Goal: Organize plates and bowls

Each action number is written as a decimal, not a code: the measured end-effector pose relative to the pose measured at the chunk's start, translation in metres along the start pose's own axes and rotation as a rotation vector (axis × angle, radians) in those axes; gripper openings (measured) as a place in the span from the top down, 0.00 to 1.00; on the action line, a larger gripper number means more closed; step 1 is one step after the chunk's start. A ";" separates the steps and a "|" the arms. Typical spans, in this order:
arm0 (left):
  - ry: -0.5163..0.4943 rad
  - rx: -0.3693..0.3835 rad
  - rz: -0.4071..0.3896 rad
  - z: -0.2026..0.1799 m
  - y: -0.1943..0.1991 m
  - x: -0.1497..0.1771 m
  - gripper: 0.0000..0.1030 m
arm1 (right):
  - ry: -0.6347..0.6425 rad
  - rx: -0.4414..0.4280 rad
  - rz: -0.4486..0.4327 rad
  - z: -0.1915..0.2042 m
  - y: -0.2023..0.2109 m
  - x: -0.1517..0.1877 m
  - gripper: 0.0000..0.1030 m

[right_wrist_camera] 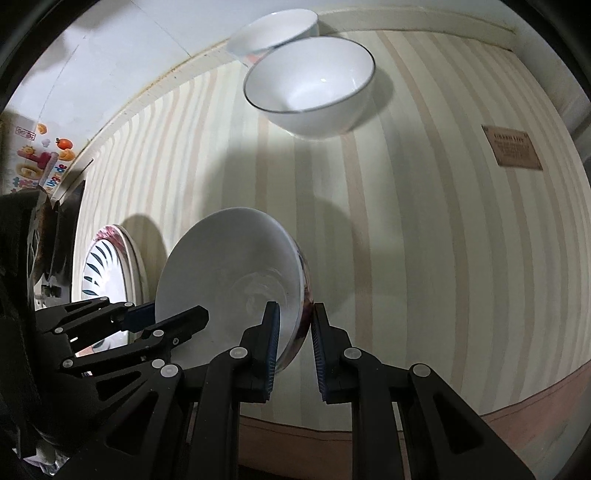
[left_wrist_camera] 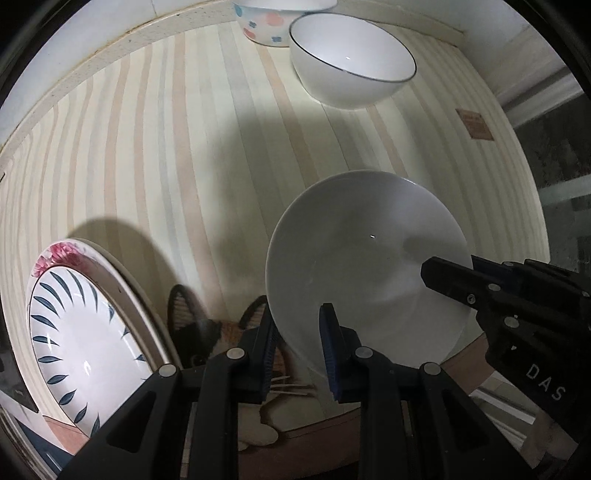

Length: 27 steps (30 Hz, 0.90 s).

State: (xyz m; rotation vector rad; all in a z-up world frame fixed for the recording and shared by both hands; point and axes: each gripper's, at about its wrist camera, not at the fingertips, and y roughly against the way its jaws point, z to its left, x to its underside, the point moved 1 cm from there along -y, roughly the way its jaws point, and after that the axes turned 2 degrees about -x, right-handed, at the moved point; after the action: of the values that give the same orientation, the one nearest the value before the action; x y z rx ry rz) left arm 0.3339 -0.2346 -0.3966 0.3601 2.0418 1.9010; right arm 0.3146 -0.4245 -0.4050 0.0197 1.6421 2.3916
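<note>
A white bowl (left_wrist_camera: 365, 266) is held tilted above the striped table by both grippers. My left gripper (left_wrist_camera: 299, 343) has its pads either side of the bowl's near-left rim and is shut on it. My right gripper (right_wrist_camera: 295, 332) straddles the opposite rim of the same bowl (right_wrist_camera: 229, 273), with a small gap showing at the right pad. The right gripper's finger (left_wrist_camera: 461, 277) shows over the bowl in the left wrist view. A stack of plates (left_wrist_camera: 85, 332), the top one with blue leaf marks, lies at the left. A white bowl with a dark rim (left_wrist_camera: 351, 59) and a dotted bowl (left_wrist_camera: 266, 22) stand at the far edge.
The striped tablecloth (right_wrist_camera: 443, 221) carries a brown label (right_wrist_camera: 511, 147) at the right. A wall runs behind the table. A chair seat with a cat picture (left_wrist_camera: 221, 332) sits below the near table edge. A sticker-covered box (right_wrist_camera: 33, 158) stands at the left.
</note>
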 end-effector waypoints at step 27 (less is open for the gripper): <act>0.134 0.064 -0.165 0.034 0.081 -0.090 0.59 | -0.187 -0.184 -0.156 -0.068 0.067 -0.069 0.51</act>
State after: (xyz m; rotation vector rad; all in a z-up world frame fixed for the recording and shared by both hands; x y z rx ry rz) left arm 0.4275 -0.2330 -0.3124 0.0776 2.1485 1.8067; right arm 0.3587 -0.5236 -0.3595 0.0782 1.2888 2.3335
